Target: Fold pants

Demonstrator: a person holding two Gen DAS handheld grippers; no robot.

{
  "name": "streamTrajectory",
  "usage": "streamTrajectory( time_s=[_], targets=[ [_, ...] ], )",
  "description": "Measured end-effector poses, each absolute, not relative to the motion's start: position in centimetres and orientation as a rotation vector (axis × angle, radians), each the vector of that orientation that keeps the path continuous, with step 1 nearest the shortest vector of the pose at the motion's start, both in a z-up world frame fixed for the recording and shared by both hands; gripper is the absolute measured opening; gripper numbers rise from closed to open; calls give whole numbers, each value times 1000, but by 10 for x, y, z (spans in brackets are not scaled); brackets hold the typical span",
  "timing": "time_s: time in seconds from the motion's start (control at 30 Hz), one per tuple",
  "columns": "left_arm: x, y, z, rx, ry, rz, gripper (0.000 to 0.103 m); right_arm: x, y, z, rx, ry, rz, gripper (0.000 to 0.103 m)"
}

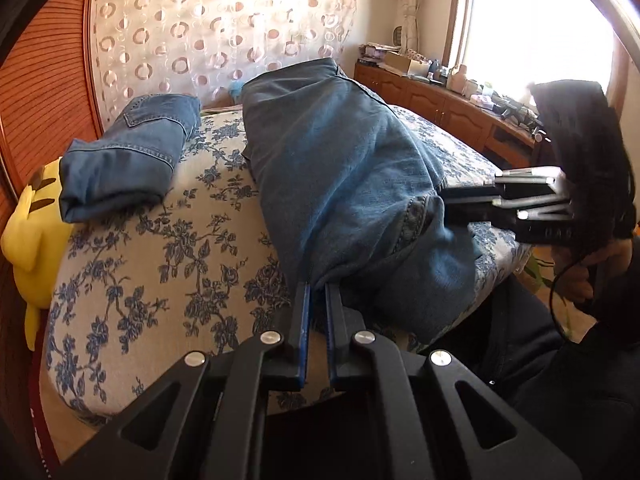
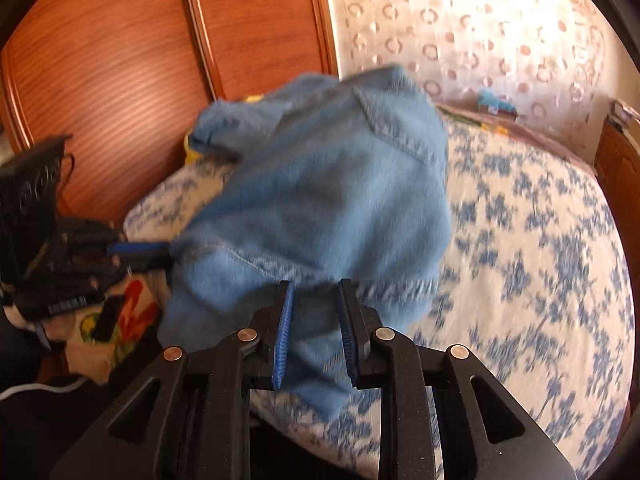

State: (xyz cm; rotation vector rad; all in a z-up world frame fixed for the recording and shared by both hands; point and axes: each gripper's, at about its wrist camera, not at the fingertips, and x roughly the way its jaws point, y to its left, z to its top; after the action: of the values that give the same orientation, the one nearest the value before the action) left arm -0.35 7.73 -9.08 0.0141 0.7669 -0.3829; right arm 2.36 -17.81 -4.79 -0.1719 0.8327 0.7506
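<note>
A wide bed with a white, blue-flowered bedspread (image 1: pixel 168 264) fills both views, with a ribbed reddish-brown wooden wardrobe (image 2: pixel 120 60) on one side and a sheer curtain printed with brown rings (image 1: pixel 208 28) behind it. Lengthwise down the bed lies a long pair of blue denim pants (image 1: pixel 340 168), its near end hanging over the bed's edge; in the blurred right wrist view the same pants (image 2: pixel 320 208) are bunched into a mound with a stitched back pocket on top. A low brown wooden cabinet under the bright window (image 1: pixel 436 104) carries a clutter of boxes and bottles too small to read. A second pair of darker blue jeans, folded into a compact bundle (image 1: pixel 128 156), sits near the far corner of the bed, well apart from the long pair and touching a yellow plush toy with black stripes (image 1: pixel 32 236) at the bed's side. The left tool (image 1: pixel 318 286) has its blue-padded fingers pressed nearly together, pinching the near hem of the pants. The right tool (image 2: pixel 314 284) holds its fingers a little wider, with denim bunched between the pads and gripped at the waistband edge. Pale lettering on the right tool's body, seen from the left wrist, cannot be read.
</note>
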Motion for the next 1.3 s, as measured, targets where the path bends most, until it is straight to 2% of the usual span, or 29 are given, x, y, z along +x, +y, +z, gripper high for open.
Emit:
streamTrajectory(
  time_s=[0.1,0.17,0.23,0.3,0.47,0.73,0.77,0.83,0.9,1.1,1.3],
  targets=[
    [-5,79,-83,1,759,-384,7,19,-185,-49,-163,836,749,21],
    [-6,80,-76,1,744,-379,14,20,-188,-43,-154,825,740,20],
    [-7,80,-69,7,727,-373,34,19,-187,-36,-150,800,738,20],
    [-6,79,-64,9,714,-367,42,17,-184,-29,-147,777,748,20],
    [1,83,-58,-5,698,-338,42,16,-164,-14,-137,741,803,28],
    [12,98,-56,-41,695,-306,42,16,-138,-30,-196,795,851,29],
    [13,98,-56,-42,696,-305,42,15,-136,-33,-207,805,850,27],
    [15,101,-57,-46,698,-290,44,14,-134,-40,-213,822,853,13],
    [18,102,-59,-52,703,-284,47,12,-135,-43,-220,834,861,8],
    [26,103,-58,-72,696,-286,66,8,-140,-51,-186,888,902,0],
    [41,100,-54,-73,682,-280,66,5,-146,-37,-172,820,864,0]
  ],
)
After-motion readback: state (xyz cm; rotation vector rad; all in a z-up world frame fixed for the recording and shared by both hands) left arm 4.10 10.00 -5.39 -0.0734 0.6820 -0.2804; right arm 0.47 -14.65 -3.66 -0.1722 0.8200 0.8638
